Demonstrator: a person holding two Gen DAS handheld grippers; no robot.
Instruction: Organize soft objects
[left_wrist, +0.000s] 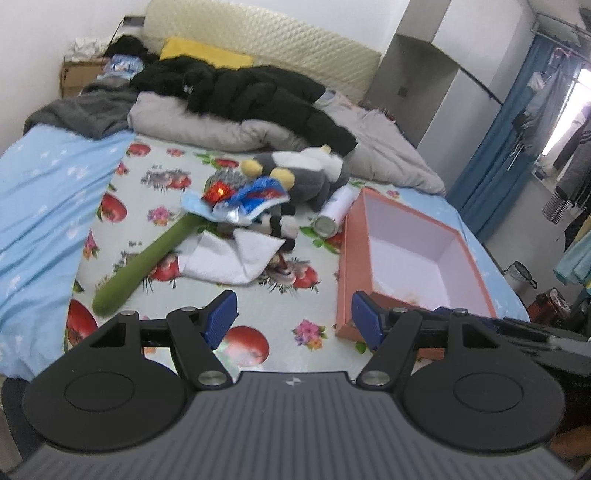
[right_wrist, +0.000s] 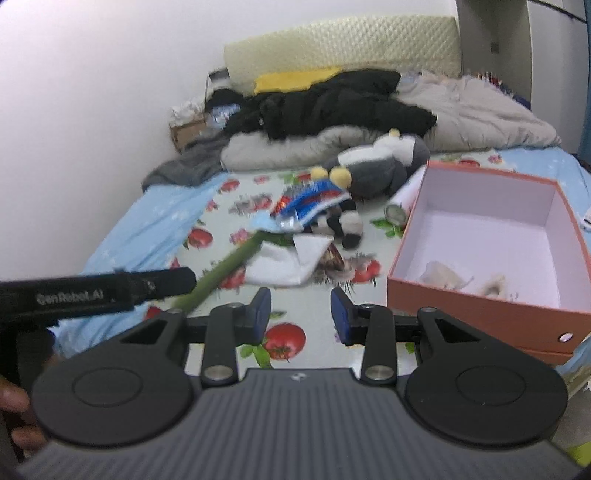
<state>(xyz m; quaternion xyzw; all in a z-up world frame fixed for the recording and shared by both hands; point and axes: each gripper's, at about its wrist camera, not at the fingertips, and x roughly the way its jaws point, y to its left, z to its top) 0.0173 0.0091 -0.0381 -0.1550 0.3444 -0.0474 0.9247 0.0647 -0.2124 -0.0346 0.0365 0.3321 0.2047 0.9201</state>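
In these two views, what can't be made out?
- Small black-and-white plush: mostly covered by the blue wrapper, both views.
- Pale bits in the orange box: blurred in the right view; the left view shows little there.
- Can: label too small.

Count on the bed: 1 orange box (left_wrist: 413, 254), 1 grey plush toy (left_wrist: 303, 173), 1 small black-and-white plush (right_wrist: 341, 223), 1 white cloth (left_wrist: 229, 258), 1 green-handled brush (left_wrist: 147, 262), 1 blue foil wrapper (left_wrist: 255, 201), 1 white can (left_wrist: 332, 214). Behind them: 1 black jacket (left_wrist: 251, 96), 1 yellow pillow (left_wrist: 203, 53). 2 grippers: left (left_wrist: 293, 319), right (right_wrist: 300, 314).
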